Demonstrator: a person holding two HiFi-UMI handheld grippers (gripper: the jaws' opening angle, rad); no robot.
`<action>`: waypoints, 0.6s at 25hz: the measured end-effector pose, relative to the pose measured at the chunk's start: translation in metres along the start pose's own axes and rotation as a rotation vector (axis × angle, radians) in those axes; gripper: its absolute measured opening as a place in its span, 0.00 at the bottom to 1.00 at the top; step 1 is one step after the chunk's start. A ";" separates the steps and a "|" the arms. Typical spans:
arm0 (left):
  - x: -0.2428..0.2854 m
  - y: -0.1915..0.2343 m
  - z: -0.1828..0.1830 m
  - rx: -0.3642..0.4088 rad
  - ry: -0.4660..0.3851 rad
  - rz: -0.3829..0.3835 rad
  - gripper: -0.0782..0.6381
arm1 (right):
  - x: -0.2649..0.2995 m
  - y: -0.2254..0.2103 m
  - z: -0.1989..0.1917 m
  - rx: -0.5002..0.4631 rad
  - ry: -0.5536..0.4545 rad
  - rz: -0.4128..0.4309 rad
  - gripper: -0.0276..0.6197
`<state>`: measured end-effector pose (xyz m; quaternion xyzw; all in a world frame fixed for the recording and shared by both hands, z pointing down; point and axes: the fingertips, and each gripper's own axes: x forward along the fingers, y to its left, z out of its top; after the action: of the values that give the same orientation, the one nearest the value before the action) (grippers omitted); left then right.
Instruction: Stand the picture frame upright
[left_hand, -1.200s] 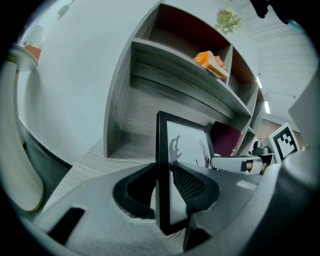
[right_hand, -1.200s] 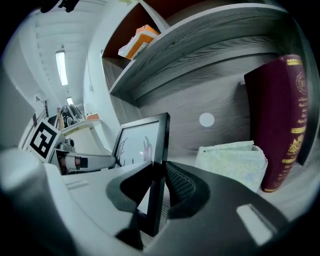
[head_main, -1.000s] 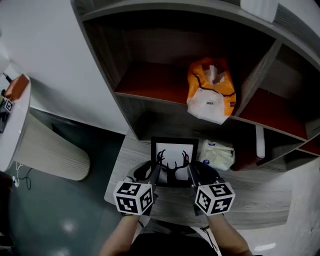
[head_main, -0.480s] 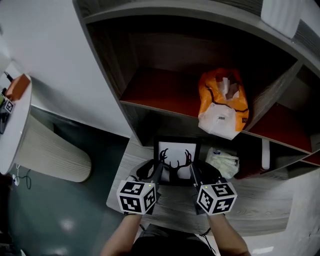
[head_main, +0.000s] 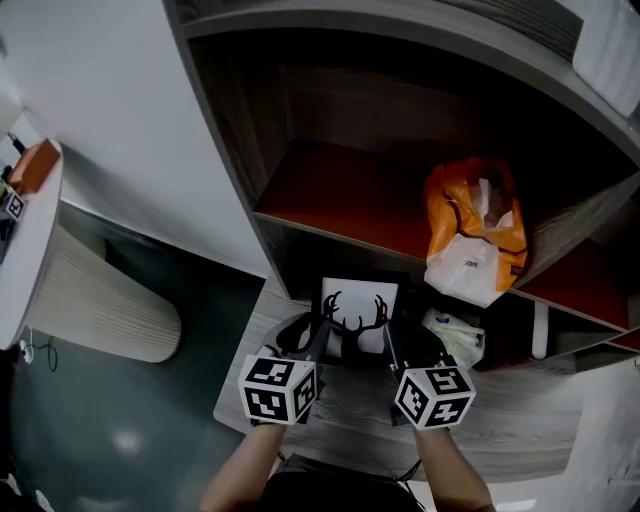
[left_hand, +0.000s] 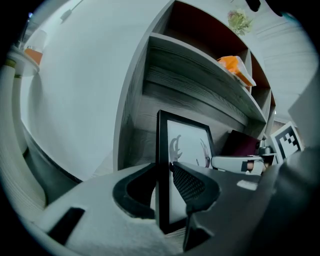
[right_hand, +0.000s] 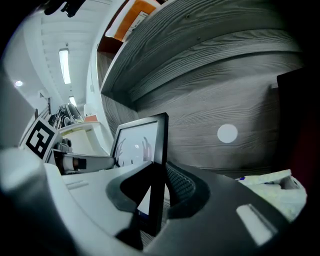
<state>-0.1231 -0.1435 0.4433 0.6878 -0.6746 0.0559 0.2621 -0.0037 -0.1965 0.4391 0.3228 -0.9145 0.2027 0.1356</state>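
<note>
From the head view, my left tongs (head_main: 323, 332) and right tongs (head_main: 389, 335) reach forward side by side, each with its marker cube nearest me. Between them is the picture frame (head_main: 359, 312), black-edged with an antler drawing on white. It stands at the back edge of the grey wooden surface (head_main: 520, 420), left of the middle, just in front of the dark opening under the shelf. To its right, near but apart from it, a white packet (head_main: 453, 334) lies along the same back edge. One level up, an orange and white bag (head_main: 475, 243) sits on the red-lined shelf (head_main: 340, 200), toward its right end. Far to the left a round white table (head_main: 22, 250) shows.

In the left gripper view, my left tongs are clamped on the frame's left side bar, one jaw on the back and the meshed pad on the glass side. The bar runs straight up between them, so the frame is upright. Its bottom corner is right at the wood, though I cannot tell if it touches. The right tongs show beyond, at the other side bar.

In the right gripper view, my right tongs are closed on the right side bar in the same way, with the frame's drawing facing left. The grey back panel (right_hand: 225, 100) carries a round white dot (right_hand: 227, 133), and the packet lies low on the right.
</note>
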 end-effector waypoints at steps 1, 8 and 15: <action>0.002 0.002 0.002 0.003 -0.002 -0.001 0.26 | 0.003 0.000 0.001 -0.002 -0.003 -0.002 0.17; 0.020 0.012 0.009 0.004 -0.012 -0.016 0.26 | 0.019 -0.007 0.007 -0.016 -0.014 -0.031 0.17; 0.034 0.021 0.010 0.002 -0.007 -0.032 0.26 | 0.031 -0.011 0.008 -0.026 -0.017 -0.056 0.17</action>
<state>-0.1427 -0.1776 0.4553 0.6989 -0.6644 0.0500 0.2599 -0.0210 -0.2243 0.4472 0.3483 -0.9087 0.1843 0.1375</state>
